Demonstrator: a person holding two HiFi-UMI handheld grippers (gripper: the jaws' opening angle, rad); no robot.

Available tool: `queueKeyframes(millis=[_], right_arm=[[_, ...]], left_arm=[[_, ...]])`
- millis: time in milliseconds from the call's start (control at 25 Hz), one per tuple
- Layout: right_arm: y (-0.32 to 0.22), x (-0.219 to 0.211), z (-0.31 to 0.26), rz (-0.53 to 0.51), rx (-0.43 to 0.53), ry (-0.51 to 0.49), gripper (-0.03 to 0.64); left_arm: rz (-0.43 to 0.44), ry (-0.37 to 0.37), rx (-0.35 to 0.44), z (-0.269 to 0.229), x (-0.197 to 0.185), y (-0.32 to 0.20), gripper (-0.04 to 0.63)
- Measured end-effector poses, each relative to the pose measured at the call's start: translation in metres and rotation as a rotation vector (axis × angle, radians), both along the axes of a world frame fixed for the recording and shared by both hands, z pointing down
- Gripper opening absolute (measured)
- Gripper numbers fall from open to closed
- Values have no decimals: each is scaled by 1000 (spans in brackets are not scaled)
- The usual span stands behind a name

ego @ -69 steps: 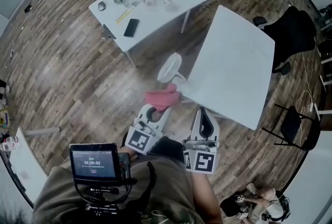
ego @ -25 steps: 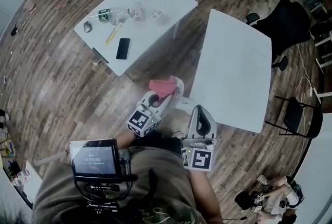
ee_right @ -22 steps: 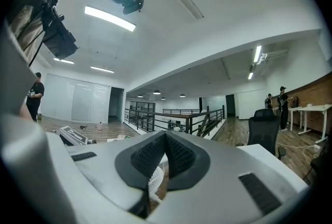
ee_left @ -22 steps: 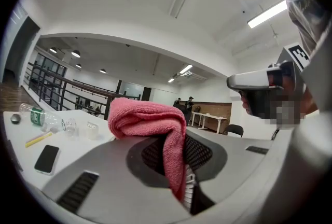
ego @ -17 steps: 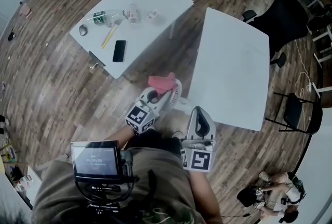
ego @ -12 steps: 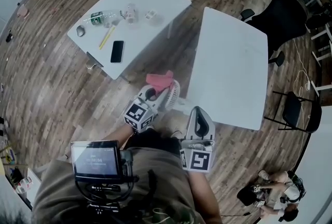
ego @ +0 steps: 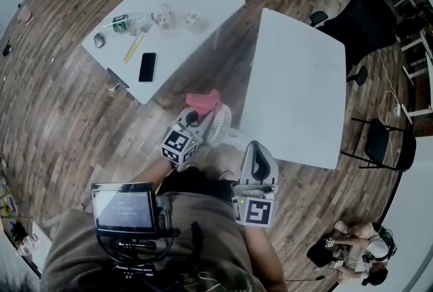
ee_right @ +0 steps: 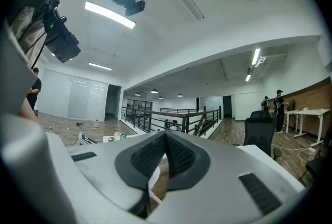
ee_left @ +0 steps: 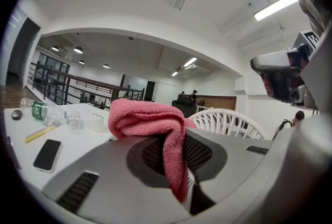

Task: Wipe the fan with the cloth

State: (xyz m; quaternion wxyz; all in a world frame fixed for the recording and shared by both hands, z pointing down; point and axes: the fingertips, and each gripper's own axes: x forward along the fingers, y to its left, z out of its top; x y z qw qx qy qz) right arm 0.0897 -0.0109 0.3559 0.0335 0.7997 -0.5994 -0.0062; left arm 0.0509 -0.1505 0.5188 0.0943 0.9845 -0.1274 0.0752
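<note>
The left gripper (ego: 195,117) has its jaws part-way closed on a fold of the pink microfibre cloth (ee_left: 148,120). The rest of the cloth is bunched over the jaw tips, and a tail hangs down between them. The white fan (ee_left: 224,122) stands just behind the cloth, its ribbed grille just beyond the tips. In the head view it sits off the near left corner of the large white table (ego: 298,74), between that table and the smaller table (ego: 183,7). What the fan stands on is hidden. The right gripper (ee_right: 166,151) is closed on nothing and is held well apart from the fan, near the person's body.

The wipe looks about to meet the grille. It should go best if the bunched cloth leads, not the hard jaw tips, with light pressure so the fan neither tips nor swivels. Strokes that follow the ribs outward from the hub are less likely to snag. Only a fold is pinched, so a rib that catches the cloth could drag it out. The free gripper could steady the fan's rim.
</note>
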Motion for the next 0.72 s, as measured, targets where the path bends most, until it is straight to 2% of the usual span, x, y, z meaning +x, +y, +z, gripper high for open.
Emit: queueKeyframes(millis=[360, 720], right_arm=[[-2, -14, 17, -39, -27, -13, 5], [-4, -27, 18, -67, -46, -12, 5]], left_arm=[[8, -58, -23, 36, -15, 5, 71], [0, -66, -76, 52, -44, 23, 71]])
